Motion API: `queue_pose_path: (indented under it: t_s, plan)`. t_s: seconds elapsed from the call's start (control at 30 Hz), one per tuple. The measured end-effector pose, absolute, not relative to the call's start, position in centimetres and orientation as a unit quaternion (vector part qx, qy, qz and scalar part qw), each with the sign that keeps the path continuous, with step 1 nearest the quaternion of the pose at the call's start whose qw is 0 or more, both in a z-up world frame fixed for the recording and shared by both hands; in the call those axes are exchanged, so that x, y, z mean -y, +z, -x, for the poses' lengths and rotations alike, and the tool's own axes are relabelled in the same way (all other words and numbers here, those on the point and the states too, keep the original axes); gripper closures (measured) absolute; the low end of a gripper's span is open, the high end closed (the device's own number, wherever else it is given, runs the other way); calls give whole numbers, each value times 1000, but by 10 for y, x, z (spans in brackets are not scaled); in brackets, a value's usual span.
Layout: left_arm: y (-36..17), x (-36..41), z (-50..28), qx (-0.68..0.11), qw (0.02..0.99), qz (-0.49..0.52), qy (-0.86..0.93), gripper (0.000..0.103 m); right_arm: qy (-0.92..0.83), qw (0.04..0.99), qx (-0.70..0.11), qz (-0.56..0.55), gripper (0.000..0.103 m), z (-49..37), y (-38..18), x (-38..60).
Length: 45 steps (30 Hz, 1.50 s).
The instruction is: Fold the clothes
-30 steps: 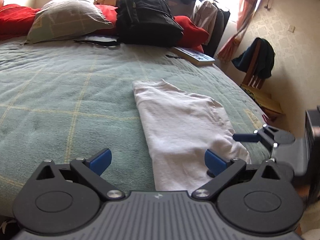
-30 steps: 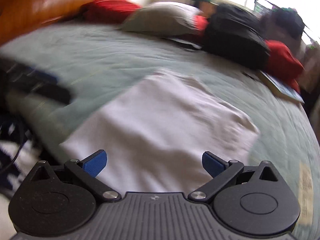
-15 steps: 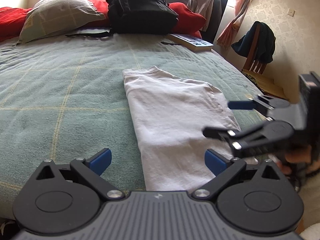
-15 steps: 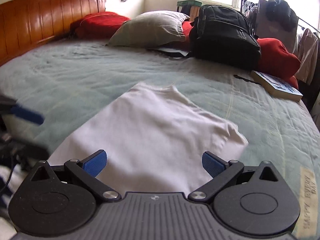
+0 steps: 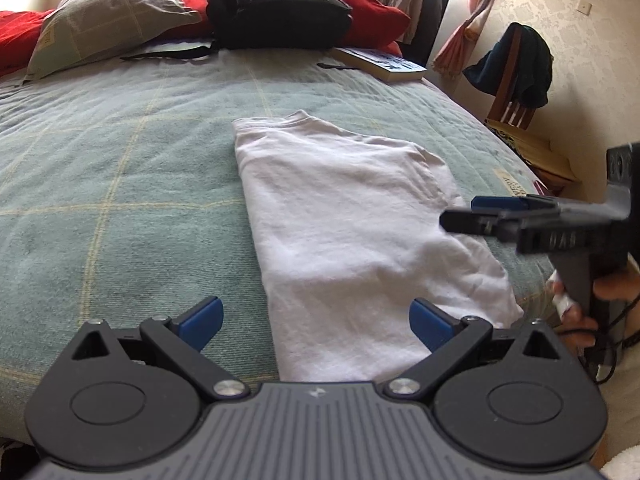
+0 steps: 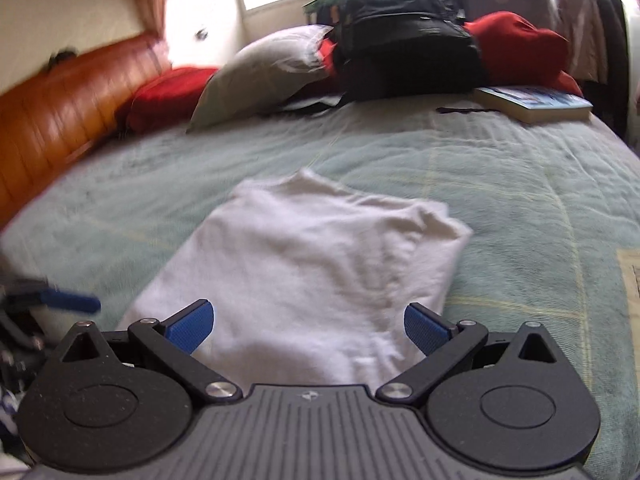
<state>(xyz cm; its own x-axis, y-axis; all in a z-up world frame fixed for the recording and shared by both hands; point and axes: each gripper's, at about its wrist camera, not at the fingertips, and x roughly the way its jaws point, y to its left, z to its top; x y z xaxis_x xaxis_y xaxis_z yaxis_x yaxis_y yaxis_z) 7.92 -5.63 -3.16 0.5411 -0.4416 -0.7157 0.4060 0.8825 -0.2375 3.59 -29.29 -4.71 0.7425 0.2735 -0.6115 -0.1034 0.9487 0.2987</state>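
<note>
- A white T-shirt point(image 5: 352, 240) lies folded lengthwise into a long strip on the green checked bedspread point(image 5: 120, 184). Its hem end reaches the near edge of the bed and its collar end points toward the pillows.
- The left claw point(image 5: 316, 318) hangs over the near edge of the bed with its blue pads spread wide. The shirt's hem end lies in the gap between them, and the claw holds nothing.
- The right claw point(image 6: 308, 322) is also spread wide and empty, poised above the near end of the shirt point(image 6: 312, 264). The right wrist view is blurred.
- In the left wrist view the right claw point(image 5: 476, 212) shows from the side, near the right edge of the bed and just over the shirt's right border. A hand point(image 5: 576, 304) grips its handle.
- A blue fingertip of the left claw point(image 6: 72, 303) shows blurred at the left of the right wrist view.
- Along the far edge of the bed stand a grey pillow point(image 5: 108, 20), a black backpack point(image 5: 276, 4) and red cushions point(image 5: 372, 16). A book point(image 5: 384, 65) lies near the far right corner.
- A wooden chair point(image 5: 516, 80) draped with dark clothing stands beside the bed, by the wall.
</note>
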Motion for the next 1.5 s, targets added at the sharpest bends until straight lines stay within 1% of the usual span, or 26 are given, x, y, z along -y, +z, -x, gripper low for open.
queue_pose_path:
  t_s: [0.13,0.27,0.63,0.9,1.07,1.2,1.4,1.5]
  plan:
    - [-29,52,-88,-405,876,45,-257,4,80,907,-347,-227,0,-40,-52,328]
    - [-39,46,-111,-427,858,91,-272,4,70,877,-349,-323,0,-43,-60,362]
    - [-70,34,-173,-486,783,226,-316,4,154,794,-382,-447,0,-58,-95,388]
    - [-85,39,-221,-510,733,294,-342,3,176,782,-377,-464,0,-87,-99,389]
    - [-92,44,-238,-504,726,316,-345,3,182,789,-374,-453,0,-111,-96,388]
    - [-91,45,-226,-505,725,302,-357,3,182,796,-383,-431,0,-114,-92,381]
    - [-90,38,-196,-520,713,286,-374,3,201,785,-402,-427,0,-79,-91,374]
    - [-90,37,-197,-516,715,281,-378,3,210,784,-408,-418,0,-70,-91,369]
